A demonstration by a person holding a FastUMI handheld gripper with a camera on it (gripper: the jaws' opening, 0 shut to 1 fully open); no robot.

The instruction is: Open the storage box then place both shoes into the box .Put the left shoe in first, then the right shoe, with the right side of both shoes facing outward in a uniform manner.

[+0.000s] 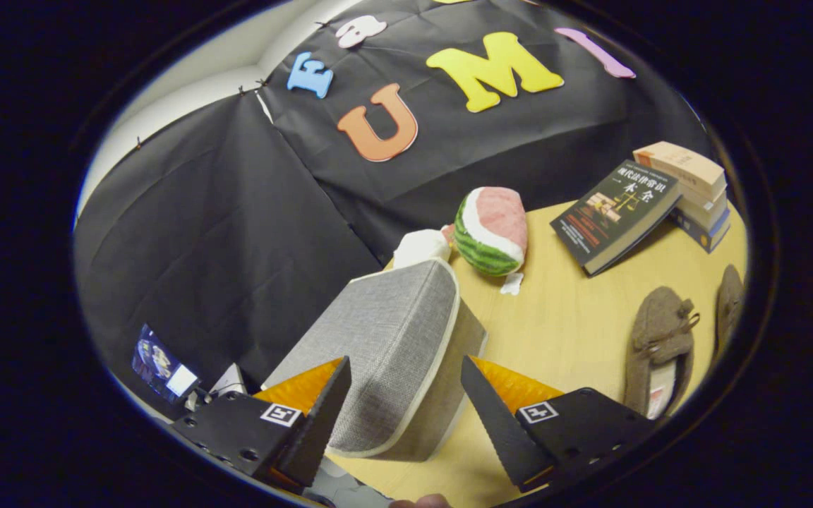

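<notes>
A grey fabric storage box (385, 331) with cream trim stands at the corner of the wooden table (562, 324), its lid down. My gripper (405, 361) is open and its fingers straddle the near end of the lid. The left finger lies against the lid's edge, while a narrow gap shows at the right finger. Two brown fuzzy shoes lie on the table to the right of the fingers. The nearer shoe (660, 346) has a bow and its opening faces me. The other shoe (730, 303) lies just beyond it to the right.
A plush watermelon slice (492, 229) and a white soft thing (420, 247) sit just behind the box. A dark book (615, 215) leans on a stack of books (689, 194) at the back right. A device (161, 363) sits below the table to the left.
</notes>
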